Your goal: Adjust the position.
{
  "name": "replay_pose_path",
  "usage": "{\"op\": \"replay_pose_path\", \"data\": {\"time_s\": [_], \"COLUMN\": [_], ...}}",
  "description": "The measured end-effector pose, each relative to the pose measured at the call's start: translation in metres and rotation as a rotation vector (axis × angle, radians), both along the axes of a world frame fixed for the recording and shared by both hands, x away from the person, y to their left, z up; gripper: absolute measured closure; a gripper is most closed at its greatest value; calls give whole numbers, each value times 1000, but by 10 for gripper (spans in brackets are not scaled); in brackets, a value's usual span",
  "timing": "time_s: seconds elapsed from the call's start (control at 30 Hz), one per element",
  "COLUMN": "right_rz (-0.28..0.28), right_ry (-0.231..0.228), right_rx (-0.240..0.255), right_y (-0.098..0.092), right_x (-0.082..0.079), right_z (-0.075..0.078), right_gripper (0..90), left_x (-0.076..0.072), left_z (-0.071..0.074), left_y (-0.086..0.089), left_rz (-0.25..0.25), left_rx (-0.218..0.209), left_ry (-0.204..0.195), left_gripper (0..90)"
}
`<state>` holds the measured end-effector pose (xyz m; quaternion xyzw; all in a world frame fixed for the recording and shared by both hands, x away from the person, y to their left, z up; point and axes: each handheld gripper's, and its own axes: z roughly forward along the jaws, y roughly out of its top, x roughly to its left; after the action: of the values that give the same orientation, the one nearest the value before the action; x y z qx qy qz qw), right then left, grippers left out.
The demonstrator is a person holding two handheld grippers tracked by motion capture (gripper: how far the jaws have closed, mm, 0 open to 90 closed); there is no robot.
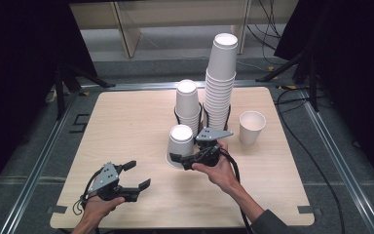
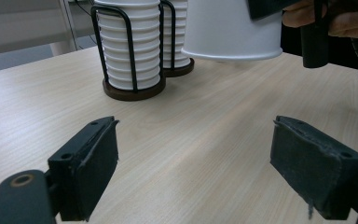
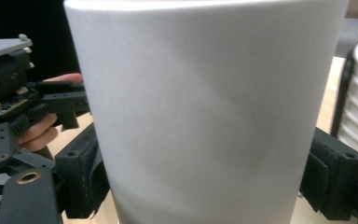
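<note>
While the right gripper (image 1: 185, 158) pinched an upside-down paper cup (image 1: 180, 145) just above the wooden table (image 1: 126, 126), the left gripper (image 1: 137, 174) hovered nearby with its jaws spread and empty. Behind stood two racked cup stacks (image 1: 219, 83), and an upright cup (image 1: 251, 126) stood to their right.

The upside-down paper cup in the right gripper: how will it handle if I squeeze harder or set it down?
The upside-down paper cup is probably thin-walled: its side already looks slightly dented in the right gripper, so squeezing harder may crush it. It is likely very light. Set down on its wide rim, it should stand steadily on the table.
</note>
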<state>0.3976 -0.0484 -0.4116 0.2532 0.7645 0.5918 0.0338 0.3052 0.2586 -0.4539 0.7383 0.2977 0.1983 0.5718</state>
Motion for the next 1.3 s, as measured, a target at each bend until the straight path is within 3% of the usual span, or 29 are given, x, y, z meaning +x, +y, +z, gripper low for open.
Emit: {"op": "replay_pose_path", "data": {"time_s": [0.03,0.23,0.27,0.33,0.37,0.4,0.5,0.53,0.6,0.63,0.73,0.83,0.87,0.9,1.03,1.07,1.13,1.17,1.2,1.27,1.3], "right_rz": [-5,12,20,26,44,35,51,55,65,68,78,105,94,105,113,122,127,127,127,120,129], "right_ry": [-36,-23,1,-12,1,-19,7,46,-1,26,-16,11,-20,7,-18,13,8,36,-2,9,8], "right_rx": [2,4,8,-3,15,3,12,14,12,13,-7,6,-3,0,-15,6,5,6,2,-9,0], "right_y": [1,9,11,14,17,17,23,25,28,29,33,39,40,41,46,48,50,51,51,52,54], "right_x": [0,-3,-4,-4,-5,-5,-8,-11,-9,-12,-12,-15,-14,-16,-18,-20,-21,-23,-21,-23,-23], "right_z": [0,-1,-1,-1,-2,-2,-3,-2,-5,-4,-5,-6,-6,-6,-6,-7,-7,-6,-7,-7,-8], "right_gripper": [166,166,166,166,166,166,166,166,167,167,167,167,167,167,167,167,168,168,168,168,168], "left_x": [0,0,0,0,-1,-1,-1,0,0,0,-1,-1,-1,0,0,0,1,0,1,2,1], "left_z": [0,0,0,0,1,1,1,0,1,1,0,1,1,0,-1,0,-1,0,-1,-2,-1], "left_y": [0,-1,-1,-2,-2,-4,-5,-5,-5,-5,-5,-5,-6,-7,-8,-8,-10,-10,-12,-14,-13], "left_rz": [2,-6,-6,-13,-10,-12,-29,-34,-26,-29,-31,-36,-41,-47,-54,-53,-58,-55,-61,-71,-70], "left_rx": [-4,-7,-9,-14,0,-6,-2,-15,-18,-19,-27,-28,-29,-34,-46,-47,-65,-50,-67,-68,-47], "left_ry": [5,4,4,7,14,18,18,15,24,25,30,37,40,38,35,40,35,41,35,31,37], "left_gripper": [146,146,146,147,147,147,147,147,146,146,146,146,146,147,147,146,147,146,146,147,146]}}
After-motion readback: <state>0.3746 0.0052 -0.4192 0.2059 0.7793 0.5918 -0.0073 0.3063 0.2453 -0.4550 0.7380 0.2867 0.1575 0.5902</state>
